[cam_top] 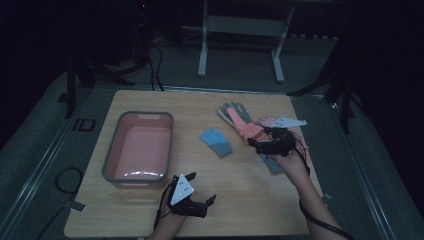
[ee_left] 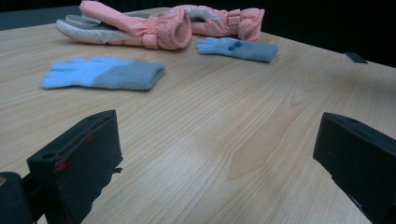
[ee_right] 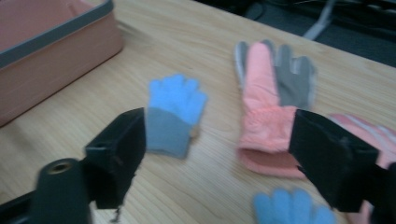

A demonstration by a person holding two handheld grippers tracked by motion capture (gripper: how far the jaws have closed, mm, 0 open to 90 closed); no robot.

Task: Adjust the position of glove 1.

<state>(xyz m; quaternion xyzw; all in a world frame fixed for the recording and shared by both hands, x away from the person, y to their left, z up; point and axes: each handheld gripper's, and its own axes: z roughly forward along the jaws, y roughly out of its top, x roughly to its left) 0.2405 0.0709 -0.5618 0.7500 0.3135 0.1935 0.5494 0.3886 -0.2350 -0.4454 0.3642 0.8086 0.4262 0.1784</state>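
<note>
Currently we are holding the right gripper (cam_top: 261, 145) unclenched over the pink ski glove (cam_top: 243, 125); left gripper (cam_top: 200, 197) released at 6 o'clock.

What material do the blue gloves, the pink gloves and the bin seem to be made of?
Blue gloves: probably knitted fleece or wool, matt and fuzzy, with grey cuffs.
Pink gloves: likely padded synthetic fabric, smooth, puffy, gathered at the wrist.
Bin: apparently moulded plastic, slightly glossy pink walls, grey rim.

Wooden table (cam_top: 240, 200), pink tub (cam_top: 139, 147), two blue gloves (cam_top: 216, 142), seemingly two pink gloves (cam_top: 240, 122)
</note>
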